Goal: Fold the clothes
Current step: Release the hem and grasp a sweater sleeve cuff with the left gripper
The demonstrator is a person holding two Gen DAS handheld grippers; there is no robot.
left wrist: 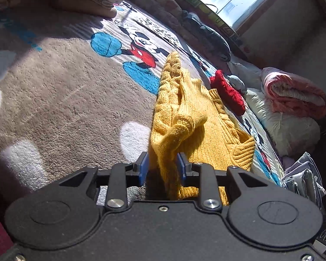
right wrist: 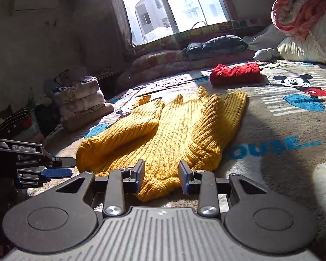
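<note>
While spread across a grey plush Mickey Mouse blanket (right wrist: 271,117), lies rumpled: mustard-yellow ribbed and cable-knit sweater (right wrist: 169,128), sleeves bunched over the body. Left hand-held gripper (left wrist: 163,167): blue-padded fingers (left wrist: 143,167) partly closed, a thick fold of yellow knit bunched between them and touching both pads; grip looks firm, fabric lifted into a ridge running toward 12 o'clock. Same left unit seen in the right wrist view at 9 o'clock (right wrist: 60,167), at the sweater's edge. Right hand-held gripper (right wrist: 162,176): fingers set apart, a rolled hem lying between them; contact with the pads cannot be told. Folded red knit garment (right wrist: 235,74) at 1 o'clock of the sweater, well apart. Stack of folded pale blankets (right wrist: 80,102) at 10 o'clock. Rolled pink quilt (right wrist: 297,6) at 2 o'clock, atop white bedding. Bright window (right wrist: 173,8) at 12 o'clock.
</note>
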